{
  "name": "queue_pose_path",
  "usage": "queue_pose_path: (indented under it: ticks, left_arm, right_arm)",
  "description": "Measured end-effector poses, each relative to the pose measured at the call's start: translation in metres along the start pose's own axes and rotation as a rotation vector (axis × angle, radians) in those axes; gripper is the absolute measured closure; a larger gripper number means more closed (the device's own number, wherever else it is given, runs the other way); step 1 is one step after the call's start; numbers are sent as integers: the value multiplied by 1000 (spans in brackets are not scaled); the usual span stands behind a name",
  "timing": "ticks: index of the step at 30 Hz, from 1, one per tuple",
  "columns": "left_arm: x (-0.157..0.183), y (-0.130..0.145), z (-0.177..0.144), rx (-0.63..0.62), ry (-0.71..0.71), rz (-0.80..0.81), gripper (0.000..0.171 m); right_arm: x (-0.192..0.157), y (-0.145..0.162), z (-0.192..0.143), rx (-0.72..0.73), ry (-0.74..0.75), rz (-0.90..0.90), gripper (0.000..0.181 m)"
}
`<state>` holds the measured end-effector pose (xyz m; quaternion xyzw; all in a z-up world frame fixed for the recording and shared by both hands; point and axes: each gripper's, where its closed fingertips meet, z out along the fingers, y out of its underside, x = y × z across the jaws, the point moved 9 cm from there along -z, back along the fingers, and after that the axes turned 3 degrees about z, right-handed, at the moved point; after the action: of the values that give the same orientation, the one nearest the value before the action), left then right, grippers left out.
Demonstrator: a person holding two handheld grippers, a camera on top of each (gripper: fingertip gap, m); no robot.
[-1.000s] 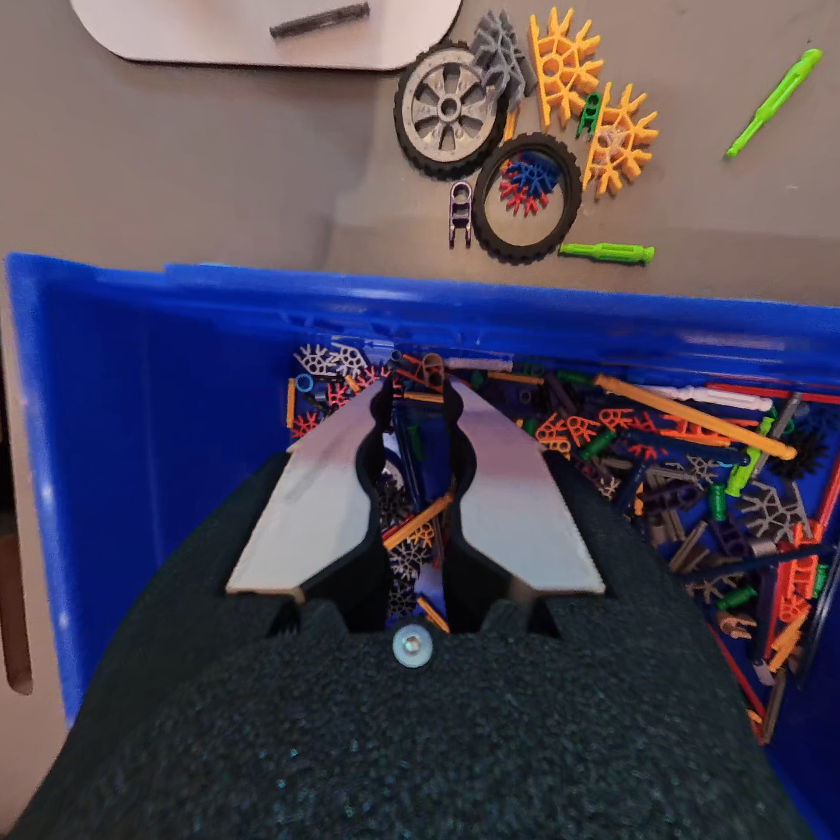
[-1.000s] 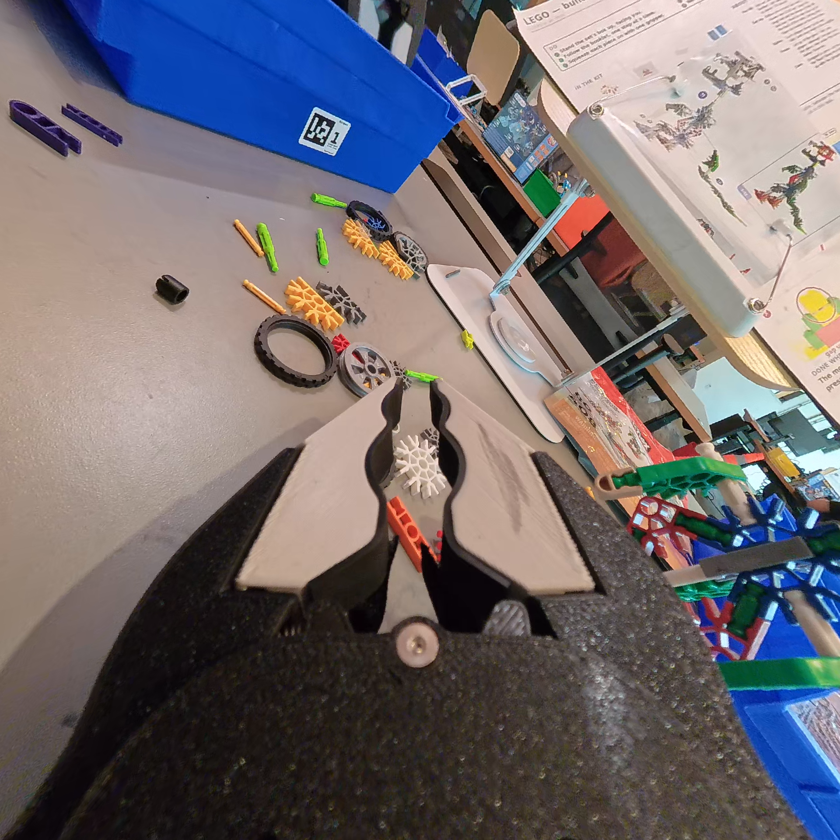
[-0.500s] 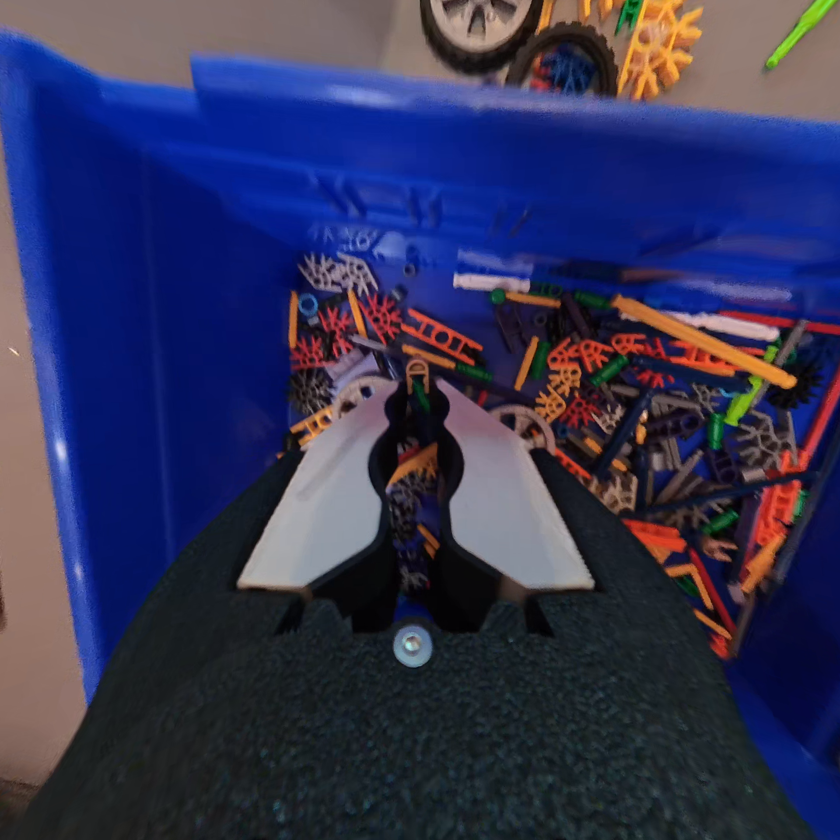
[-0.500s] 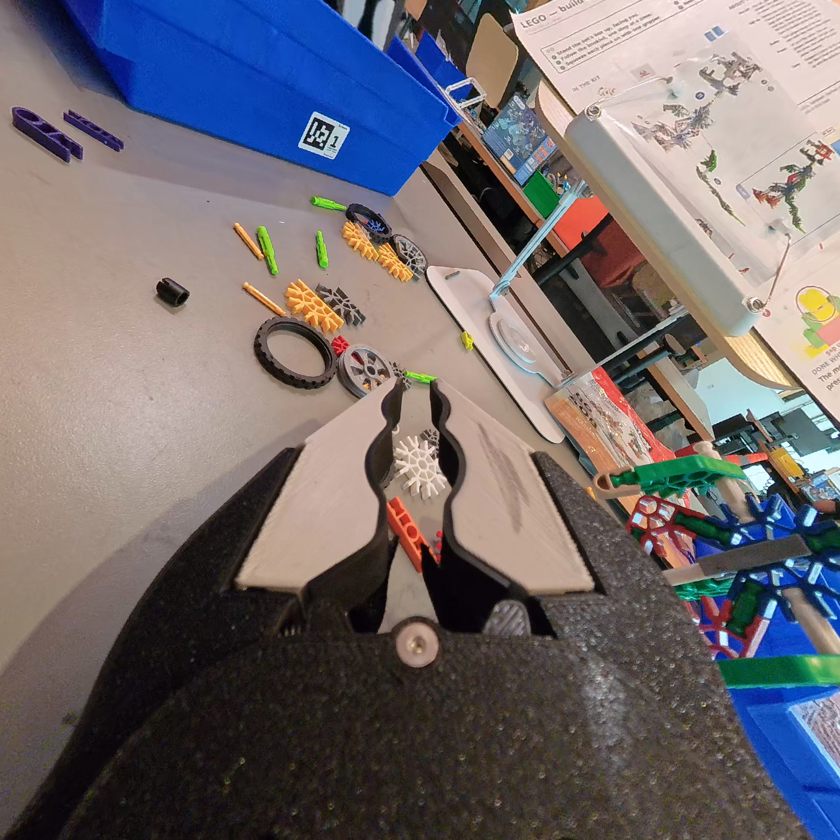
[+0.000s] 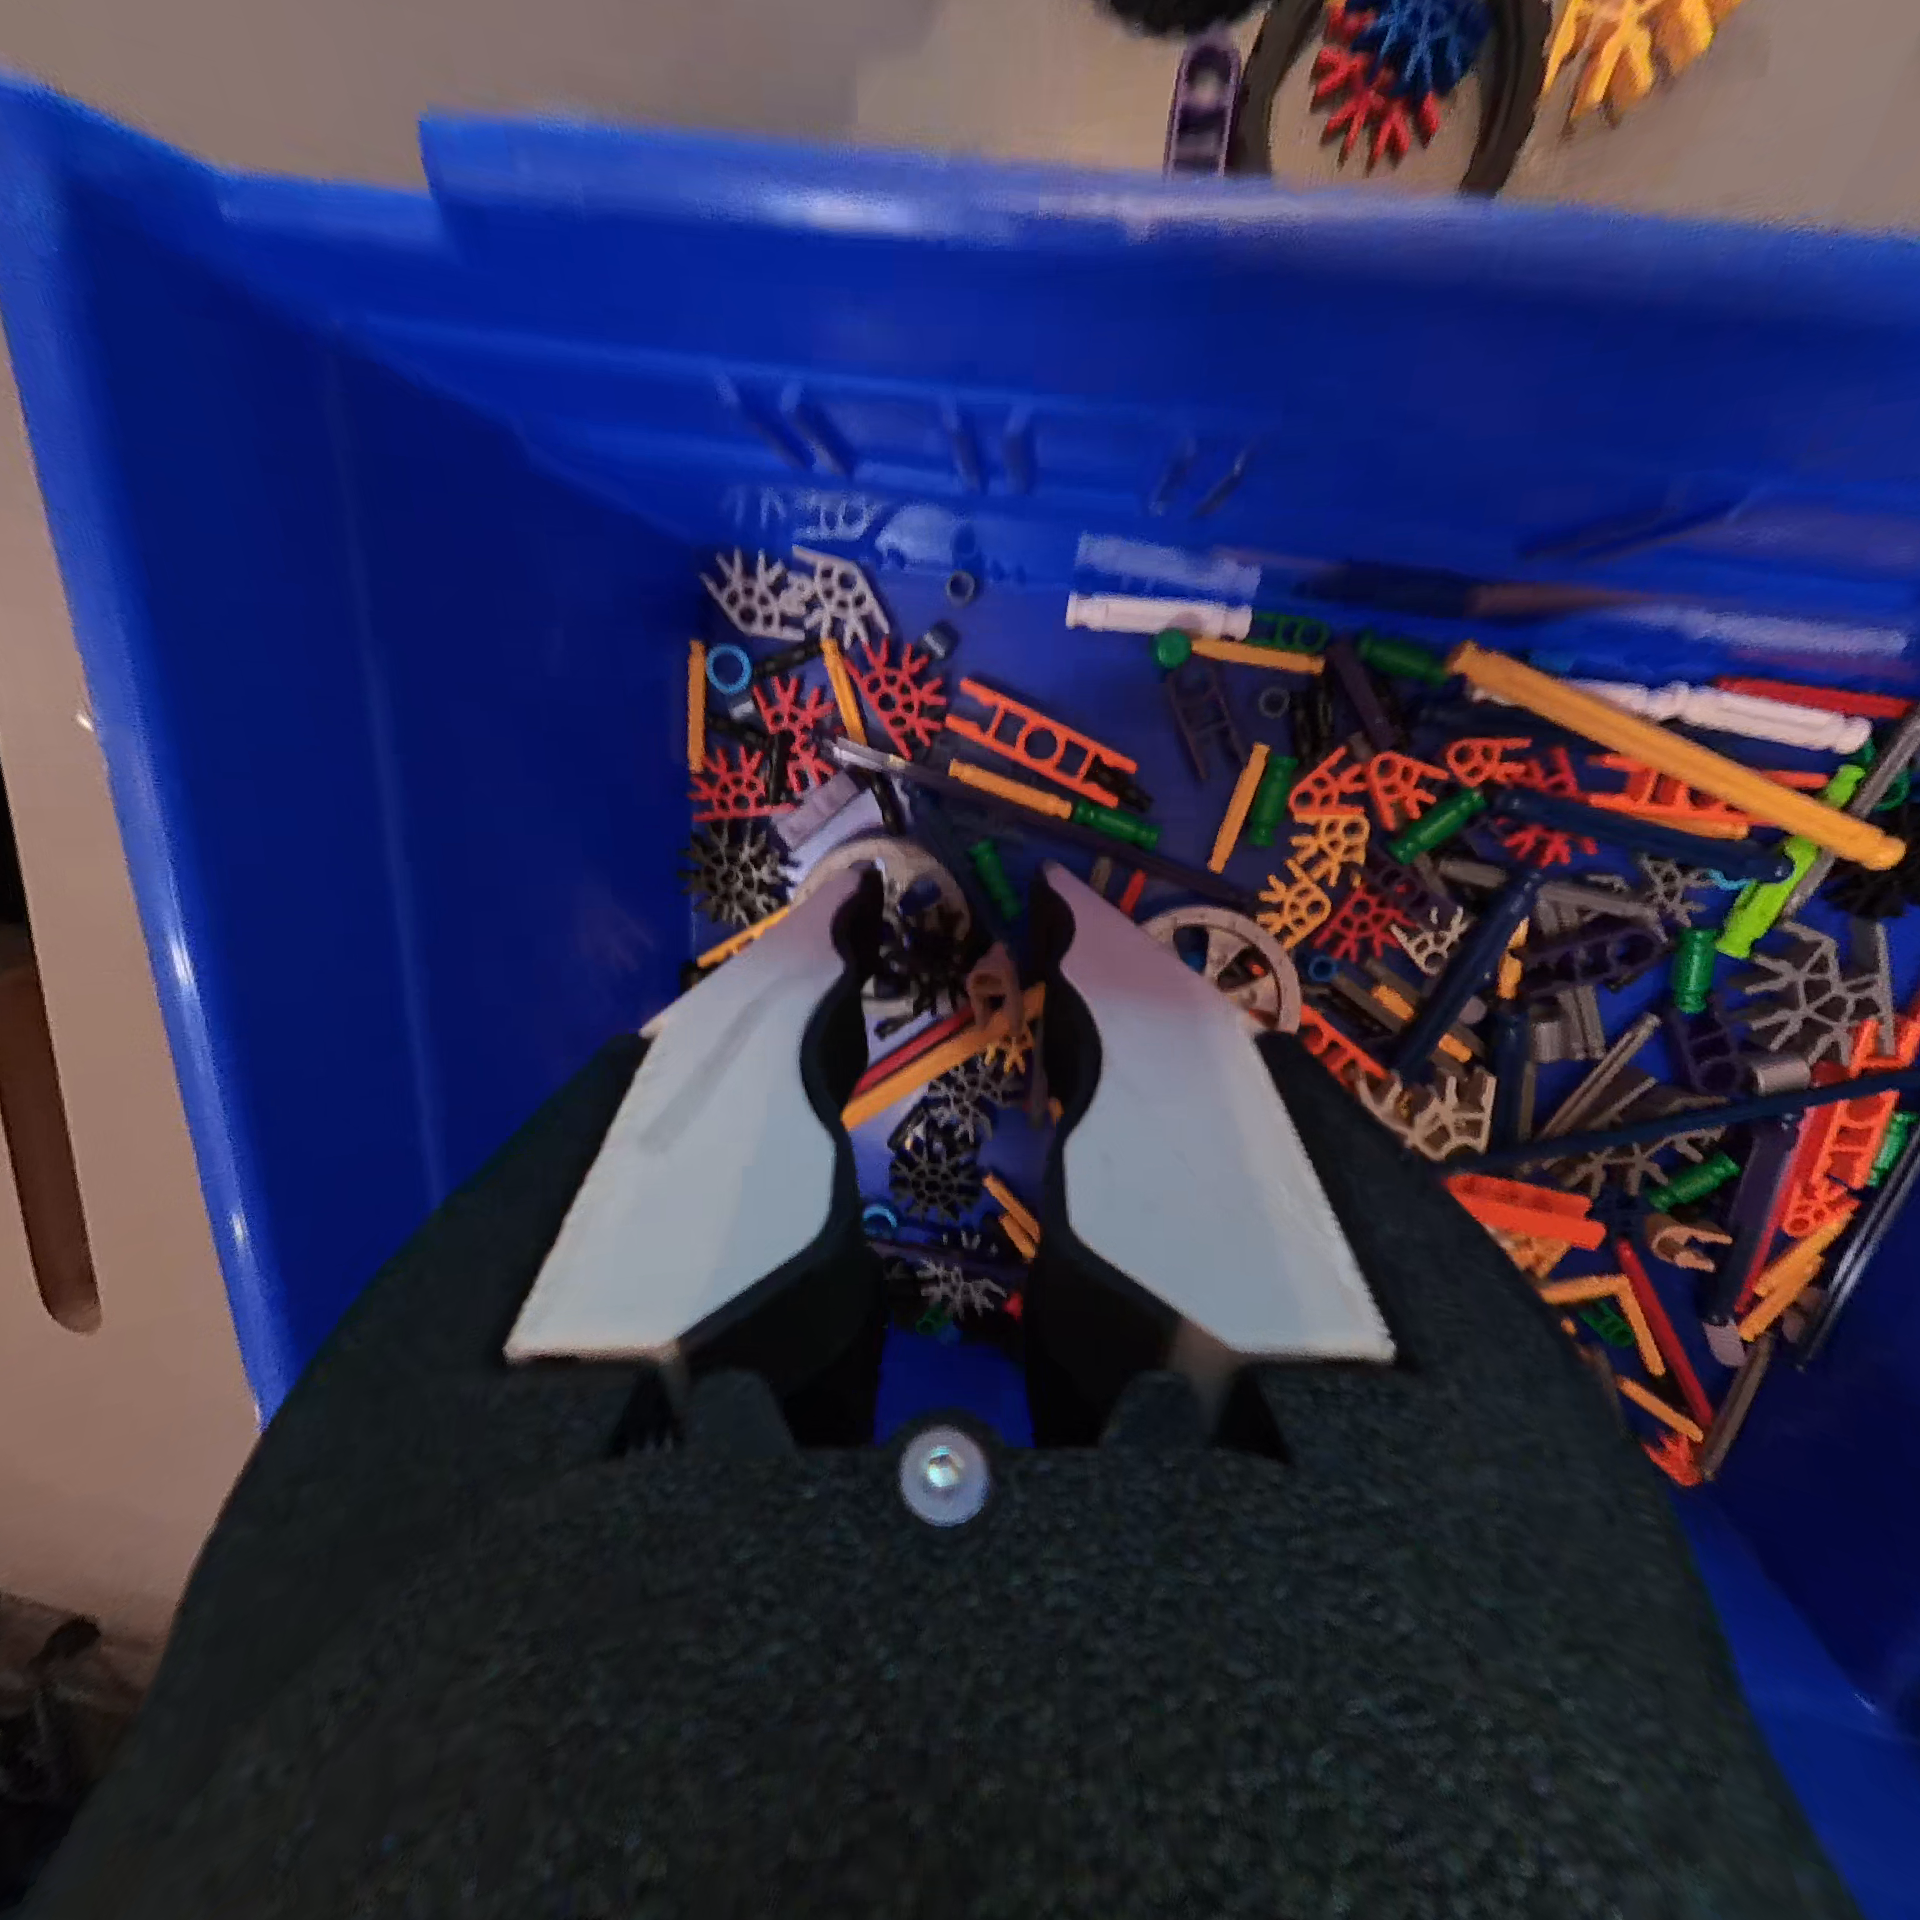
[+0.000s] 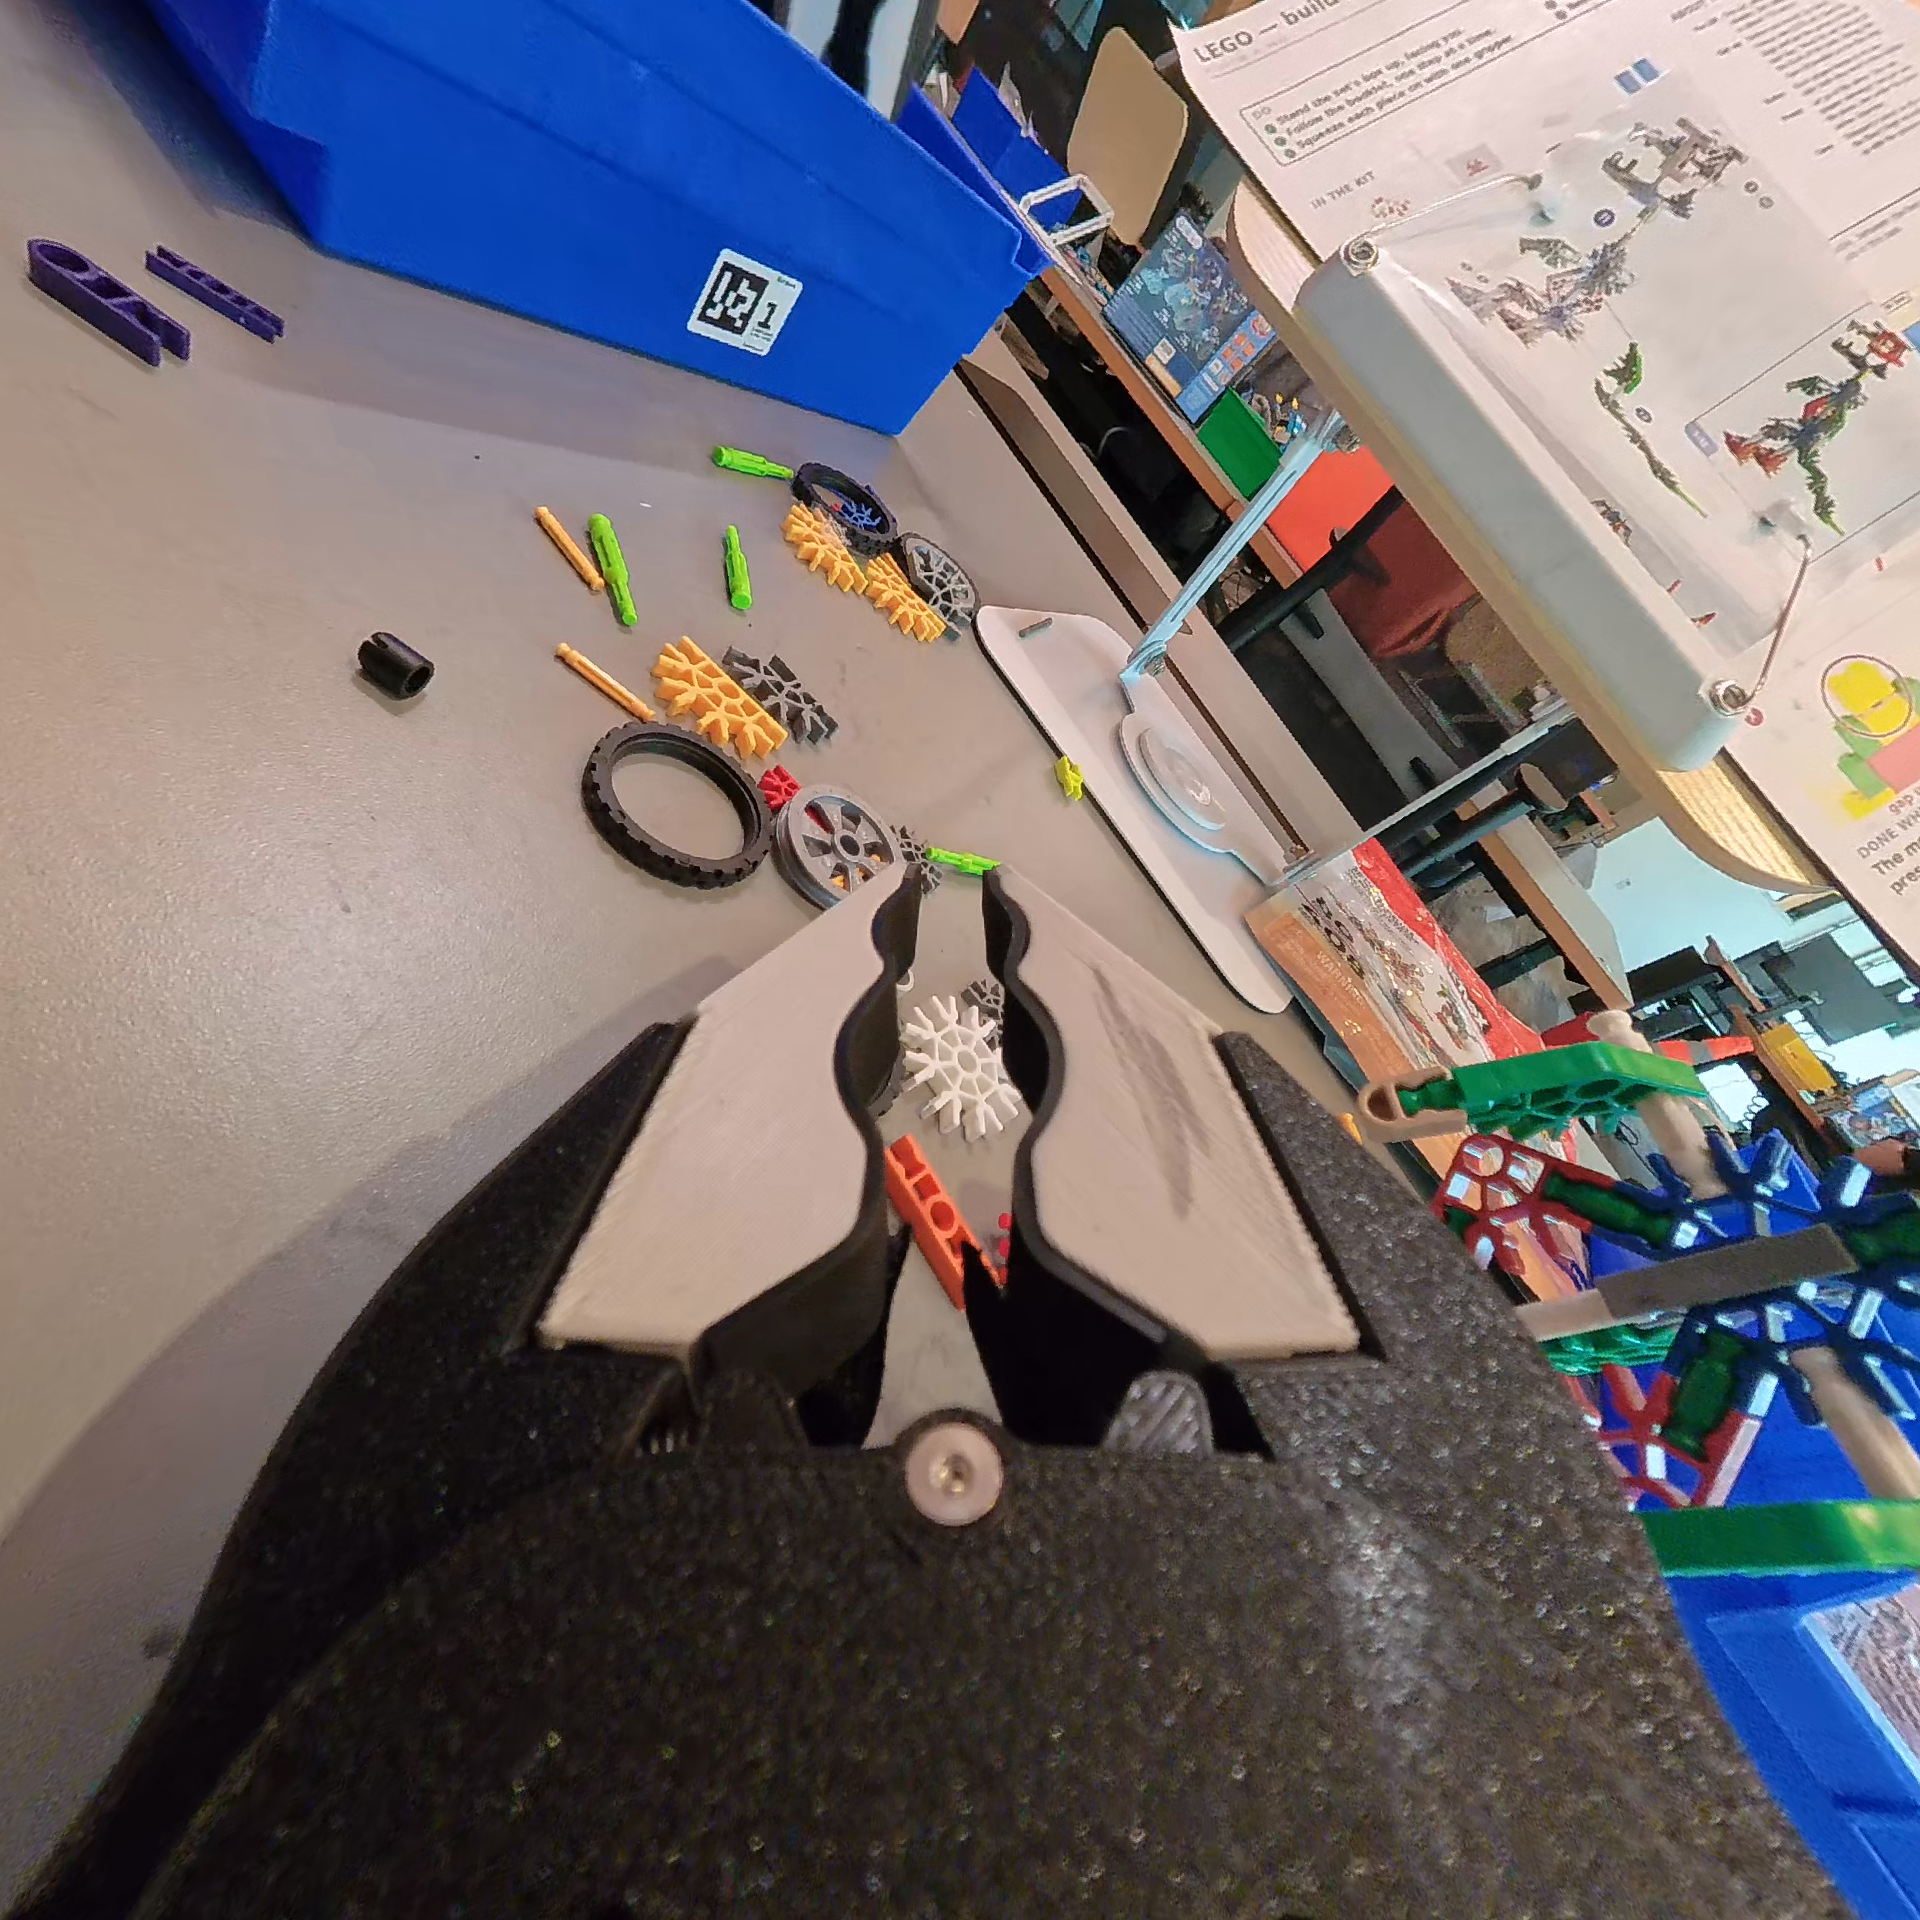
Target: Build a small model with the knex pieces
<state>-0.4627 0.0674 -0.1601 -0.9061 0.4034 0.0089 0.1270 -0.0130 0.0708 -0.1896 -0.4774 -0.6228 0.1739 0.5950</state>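
Note:
My left gripper (image 5: 951,894) is open and reaches down into a blue bin (image 5: 416,727) over a pile of small construction-toy pieces (image 5: 1455,883). A tan clip (image 5: 992,987), an orange-yellow rod (image 5: 935,1060) and black snowflake connectors show in the gap between its fingers; whether they touch the fingers I cannot tell. A grey wheel (image 5: 1236,956) lies just right of the right finger. My right gripper (image 6: 951,888) hangs low over the grey table with a narrow gap and holds nothing. A white snowflake connector (image 6: 961,1065) and an orange piece (image 6: 935,1216) lie on the table below it.
Ahead of the right gripper lie a black tyre (image 6: 665,821), a grey wheel (image 6: 836,847), yellow connectors (image 6: 717,696), green rods (image 6: 613,566) and a black sleeve (image 6: 395,665). The blue bin (image 6: 582,197) stands far left, a white stand base (image 6: 1101,727) beyond, a built model (image 6: 1662,1247) at right. My right fingertips sit around 35 cm from my left ones. The left gripper is farther from the orange piece (image 6: 935,1216), some 40 cm, than the right, some 7 cm.
My left gripper has moved down into the bin, closer to the pile. Its jaws narrowed half a second ago and have now spread wider. The right gripper has not moved.

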Motion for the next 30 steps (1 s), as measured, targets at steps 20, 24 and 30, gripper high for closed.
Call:
queue_pose_path:
  ticks: [20,24,30]
  left_arm:
    - [-6,7,4,-71,-25,-18,171]
    - [-9,22,-5,-159,-48,-27,171]
    - [-4,20,-18,-89,-50,-26,151]
  right_arm:
    - [1,0,0,3,0,2,172]
    - [0,0,0,2,0,0,172]
    - [0,0,0,0,0,-1,172]
